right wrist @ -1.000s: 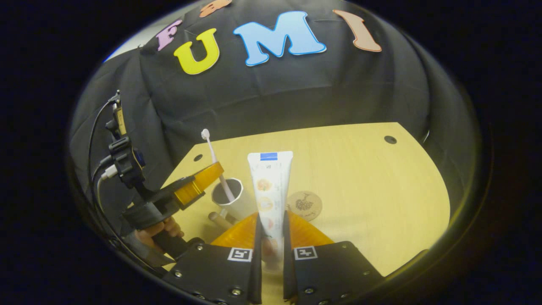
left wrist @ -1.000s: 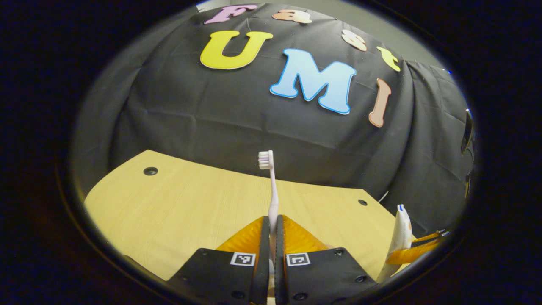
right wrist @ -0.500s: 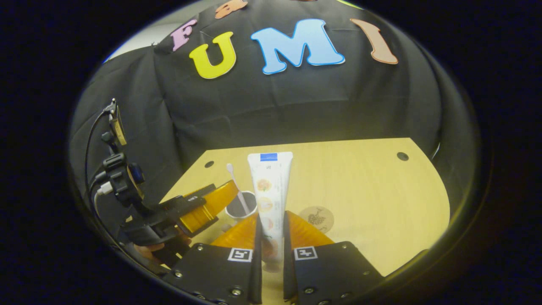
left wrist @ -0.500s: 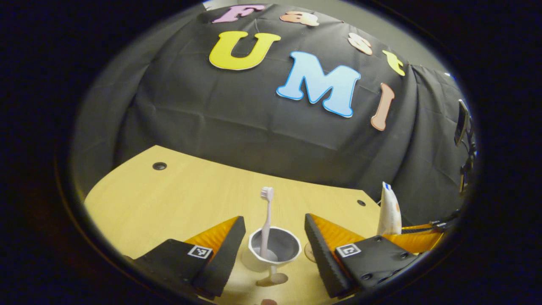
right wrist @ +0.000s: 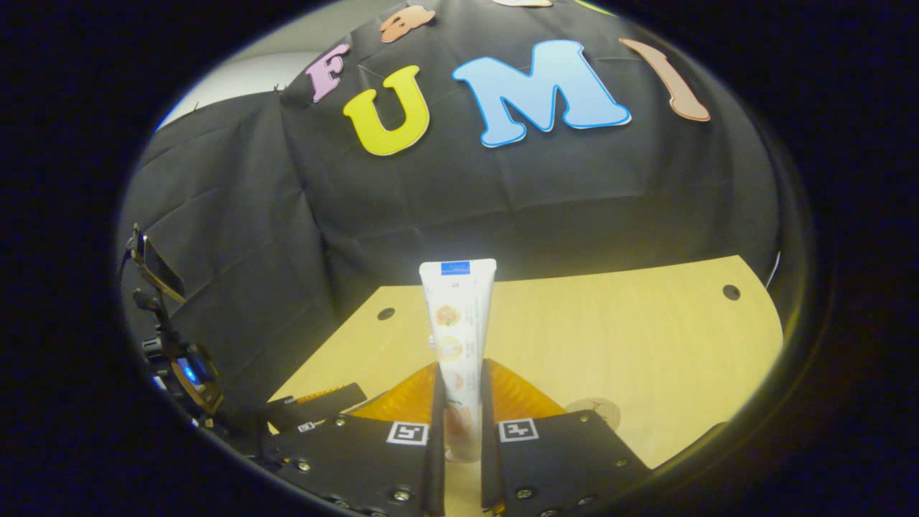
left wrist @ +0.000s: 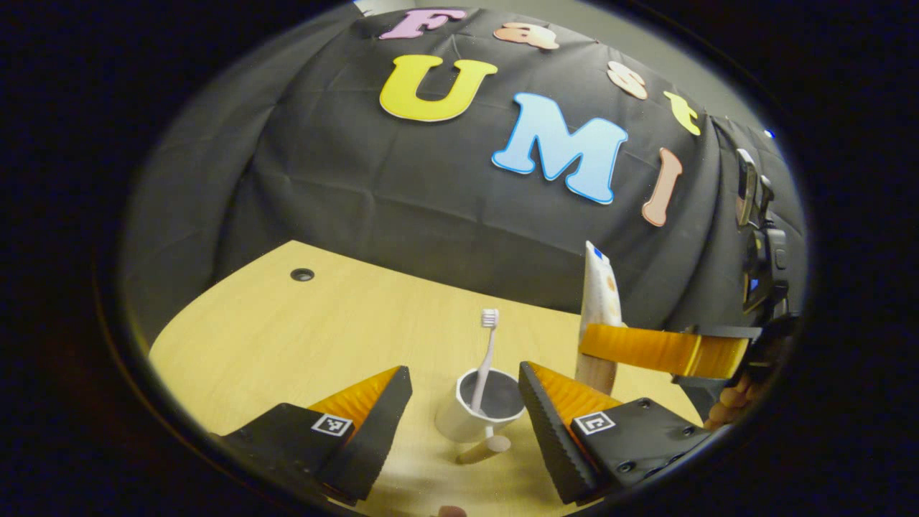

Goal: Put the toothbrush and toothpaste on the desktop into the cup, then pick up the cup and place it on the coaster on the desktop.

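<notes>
Toothbrush [left wrist: 487,345] standing in cup [left wrist: 479,416]; left gripper [left wrist: 463,391] spread wide. Toothpaste [right wrist: 459,337] clamped in right gripper [right wrist: 459,424]. Next: tube lowered into cup, coaster [right wrist: 596,409] at 4 o'clock.

No readable wording, brand or number anywhere. Only blurred round pictures and a blue band on the toothpaste tube [right wrist: 457,319], with print too small to make out. Square black-and-white coded markers on the left gripper [left wrist: 463,424] and on the right gripper [right wrist: 459,434], carrying no letters or digits. A faint leafy drawing on the coaster [right wrist: 599,411], without legible lettering.
</notes>
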Demonstrator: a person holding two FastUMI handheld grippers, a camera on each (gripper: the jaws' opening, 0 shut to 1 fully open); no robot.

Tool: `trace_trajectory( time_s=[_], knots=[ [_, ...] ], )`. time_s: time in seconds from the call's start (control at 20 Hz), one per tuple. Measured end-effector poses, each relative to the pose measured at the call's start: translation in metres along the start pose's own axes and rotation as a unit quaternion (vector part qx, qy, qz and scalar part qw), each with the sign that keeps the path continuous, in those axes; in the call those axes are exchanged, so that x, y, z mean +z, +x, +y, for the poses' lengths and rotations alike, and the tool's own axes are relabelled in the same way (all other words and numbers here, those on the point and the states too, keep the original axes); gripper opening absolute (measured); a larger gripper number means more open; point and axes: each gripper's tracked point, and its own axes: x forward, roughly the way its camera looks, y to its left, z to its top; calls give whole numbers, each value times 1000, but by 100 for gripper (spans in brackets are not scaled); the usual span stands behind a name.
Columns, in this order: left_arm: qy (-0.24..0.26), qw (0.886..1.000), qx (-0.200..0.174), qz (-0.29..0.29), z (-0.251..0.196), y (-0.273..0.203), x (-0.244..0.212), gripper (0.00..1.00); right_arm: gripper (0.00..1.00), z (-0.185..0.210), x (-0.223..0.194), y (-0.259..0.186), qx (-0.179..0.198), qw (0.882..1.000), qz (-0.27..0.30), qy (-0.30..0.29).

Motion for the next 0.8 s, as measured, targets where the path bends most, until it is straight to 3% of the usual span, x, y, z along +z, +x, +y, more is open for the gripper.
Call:
trace_trajectory(
  time_s=[0.15,0.35,0.4,0.45,0.75,0.8],
  knots=[
    [-13,1000,1,4,4,-5,-2,96,21,7,2,21,7,1000,-7,-9],
    [-29,1000,1,11,12,-13,-6,100,21,10,-5,50,1,999,-11,-31],
    [-29,999,3,13,16,-14,-8,96,21,10,-7,55,-2,999,-9,-38],
    [-30,999,6,14,21,-15,-8,100,21,10,-11,58,-6,999,-7,-44],
    [-44,999,14,19,34,-18,-14,100,23,8,-29,70,-23,998,20,-62],
    [-44,999,14,19,34,-19,-15,96,23,9,-32,68,-22,997,24,-68]
  ],
)
